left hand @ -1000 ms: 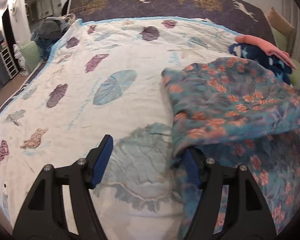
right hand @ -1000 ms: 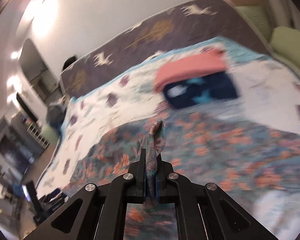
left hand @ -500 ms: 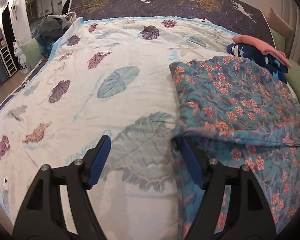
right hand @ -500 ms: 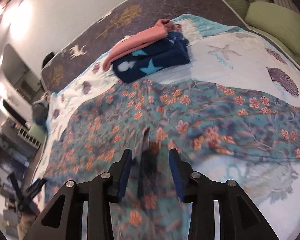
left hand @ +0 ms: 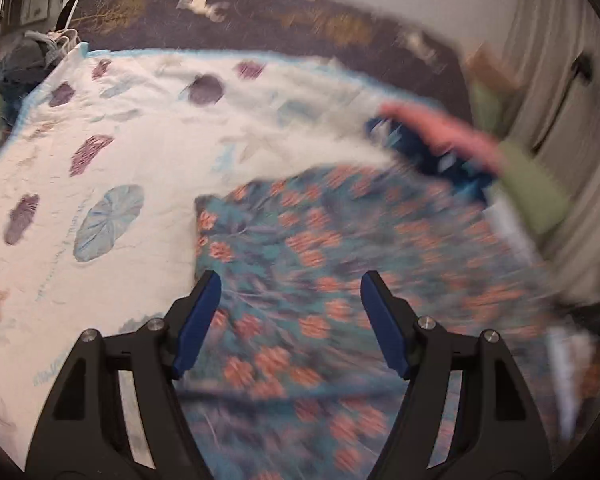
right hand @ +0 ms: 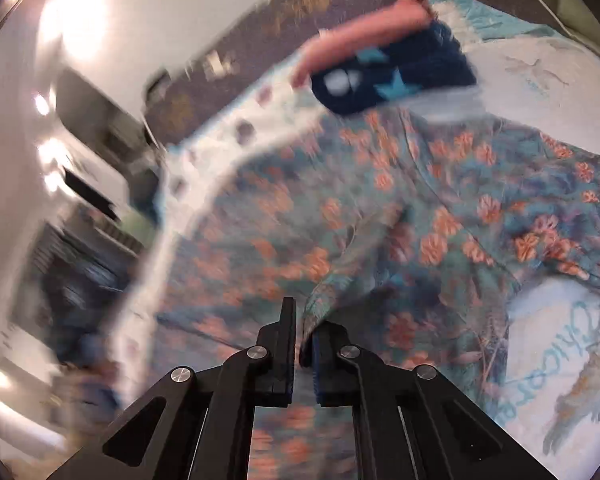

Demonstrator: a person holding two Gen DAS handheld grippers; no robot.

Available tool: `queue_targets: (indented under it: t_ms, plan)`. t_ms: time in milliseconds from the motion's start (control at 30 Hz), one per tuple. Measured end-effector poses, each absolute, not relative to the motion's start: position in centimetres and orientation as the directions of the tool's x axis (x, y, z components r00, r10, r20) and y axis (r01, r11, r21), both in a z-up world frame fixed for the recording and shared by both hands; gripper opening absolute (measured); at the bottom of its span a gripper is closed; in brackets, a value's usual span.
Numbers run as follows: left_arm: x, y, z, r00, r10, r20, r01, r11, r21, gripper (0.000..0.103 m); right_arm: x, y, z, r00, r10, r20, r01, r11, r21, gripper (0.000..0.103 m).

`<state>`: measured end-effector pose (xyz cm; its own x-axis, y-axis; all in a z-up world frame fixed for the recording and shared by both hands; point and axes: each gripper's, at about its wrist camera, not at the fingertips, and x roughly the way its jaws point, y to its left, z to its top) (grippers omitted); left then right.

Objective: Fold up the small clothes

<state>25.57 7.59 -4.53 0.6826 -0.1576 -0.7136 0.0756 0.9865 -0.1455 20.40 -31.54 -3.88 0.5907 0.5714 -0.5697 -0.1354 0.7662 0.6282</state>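
Note:
A teal garment with orange flowers point(left hand: 340, 264) lies spread on the white bedspread point(left hand: 100, 152); it fills the right wrist view too point(right hand: 440, 216). My left gripper point(left hand: 290, 320) is open and empty, hovering over the garment's near left part. My right gripper point(right hand: 302, 340) has its jaws close together with a raised fold of the floral garment between them. Both views are motion-blurred.
A folded stack, pink on navy with stars point(left hand: 440, 140), sits at the far right of the bed, also in the right wrist view point(right hand: 392, 68). A green pillow point(left hand: 532, 184) lies beside it. A dark patterned headboard point(left hand: 260, 20) runs behind. A heap of clothes point(left hand: 24, 60) lies far left.
My left gripper has swung right, from the garment's left edge to above it, still open. My right gripper opened half a second ago and has now closed on a fold of the garment.

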Motion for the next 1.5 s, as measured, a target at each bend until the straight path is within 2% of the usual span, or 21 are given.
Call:
queue_targets:
  t_ms: [100, 200, 333, 367, 433, 467, 500, 533, 567, 600, 733, 833, 1000, 1100, 1167, 1233, 1300, 1333, 1367, 1433, 1500]
  plan:
    - [27.5, 7.5, -8.1, 0.611, -0.036, -0.791, -0.001, 0.999, -0.047, 0.073, 18.9, -34.7, -2.2, 0.646, 0.428, -0.632, -0.003, 0.83, 0.558, 0.007]
    - [27.0, 8.9, -8.7, 0.623, -0.07, -0.779, -0.036, 0.992, -0.118, 0.073, 17.7, -36.7, -2.7, 0.634, 0.361, -0.684, 0.058, 0.859, 0.508, 0.007]
    - [26.9, 9.4, -8.7, 0.616, -0.057, -0.786, -0.059, 0.991, -0.118, 0.073, 17.3, -34.8, -4.5, 0.562, 0.475, -0.677, -0.033, 0.831, 0.556, 0.014]
    - [26.8, 9.3, -8.7, 0.619, -0.052, -0.783, -0.059, 0.992, -0.113, 0.073, 17.4, -33.9, -4.9, 0.547, 0.504, -0.669, -0.06, 0.82, 0.569, 0.02]
    - [26.7, 9.0, -8.8, 0.621, -0.037, -0.783, -0.059, 0.994, -0.094, 0.073, 17.5, -32.4, -5.5, 0.526, 0.519, -0.674, -0.081, 0.819, 0.568, 0.041]
    - [26.7, 8.9, -8.9, 0.621, -0.03, -0.783, -0.059, 0.995, -0.085, 0.073, 18.3, -31.5, -6.1, 0.521, 0.504, -0.689, -0.061, 0.827, 0.559, 0.056]
    - [26.7, 8.9, -8.9, 0.622, -0.026, -0.783, -0.059, 0.995, -0.08, 0.073, 18.7, -31.1, -6.7, 0.516, 0.507, -0.691, -0.049, 0.823, 0.567, 0.057]
    - [26.7, 8.9, -8.9, 0.622, -0.026, -0.782, -0.059, 0.995, -0.08, 0.073, 19.3, -30.8, -7.1, 0.51, 0.514, -0.69, -0.042, 0.816, 0.577, 0.057]
    - [26.7, 8.9, -8.9, 0.623, -0.027, -0.782, -0.06, 0.995, -0.083, 0.073, 19.8, -30.7, -7.4, 0.515, 0.506, -0.692, -0.031, 0.818, 0.575, 0.046]
    - [26.7, 8.9, -8.9, 0.623, -0.03, -0.782, -0.063, 0.994, -0.089, 0.073, 20.0, -30.4, -7.4, 0.515, 0.474, -0.714, -0.015, 0.838, 0.545, 0.007]
    - [26.8, 9.3, -9.0, 0.625, -0.023, -0.781, -0.082, 0.992, -0.094, 0.073, 19.1, -30.7, -6.7, 0.524, 0.382, -0.761, 0.026, 0.886, 0.462, 0.006]
    - [26.8, 9.3, -8.9, 0.625, -0.015, -0.781, -0.085, 0.993, -0.088, 0.073, 18.4, -31.7, -7.3, 0.501, 0.307, -0.809, 0.079, 0.915, 0.396, 0.009]
    - [25.7, 10.7, -6.9, 0.669, -0.072, -0.74, -0.085, 0.981, -0.172, 0.073, 17.0, -32.5, -4.2, 0.611, 0.212, -0.763, 0.067, 0.946, 0.316, 0.017]
    - [25.6, 11.5, -4.7, 0.72, -0.114, -0.685, -0.073, 0.969, -0.238, 0.072, 18.2, -31.1, -2.6, 0.637, 0.307, -0.707, -0.04, 0.929, 0.367, 0.017]
    - [26.4, 11.1, -3.7, 0.734, -0.154, -0.662, -0.031, 0.965, -0.259, 0.055, 19.6, -29.5, -2.4, 0.629, 0.361, -0.689, -0.108, 0.918, 0.382, 0.017]
    - [27.9, 10.1, -4.1, 0.702, -0.24, -0.671, 0.039, 0.953, -0.301, 0.044, 21.4, -28.6, -3.5, 0.6, 0.377, -0.705, -0.103, 0.911, 0.399, 0.017]
    - [29.5, 9.0, -5.6, 0.656, -0.238, -0.716, 0.037, 0.958, -0.285, 0.041, 23.1, -28.5, -5.5, 0.566, 0.362, -0.741, -0.052, 0.913, 0.406, 0.017]
    - [30.6, 8.8, -7.0, 0.628, -0.154, -0.763, -0.013, 0.978, -0.208, 0.04, 23.7, -28.5, -6.7, 0.555, 0.32, -0.768, -0.018, 0.927, 0.374, 0.017]
    - [31.1, 8.7, -8.3, 0.607, -0.082, -0.79, -0.053, 0.988, -0.144, 0.032, 24.2, -28.9, -8.0, 0.546, 0.274, -0.792, 0.018, 0.941, 0.338, 0.014]
    - [31.2, 9.3, -9.1, 0.63, -0.074, -0.773, -0.062, 0.987, -0.145, 0.031, 23.3, -30.1, -8.4, 0.564, 0.335, -0.755, 0.008, 0.912, 0.411, 0.01]
    - [30.8, 9.5, -8.3, 0.636, -0.044, -0.771, -0.085, 0.988, -0.127, 0.031, 21.9, -31.7, -7.5, 0.583, 0.369, -0.724, 0.008, 0.888, 0.46, 0.015]
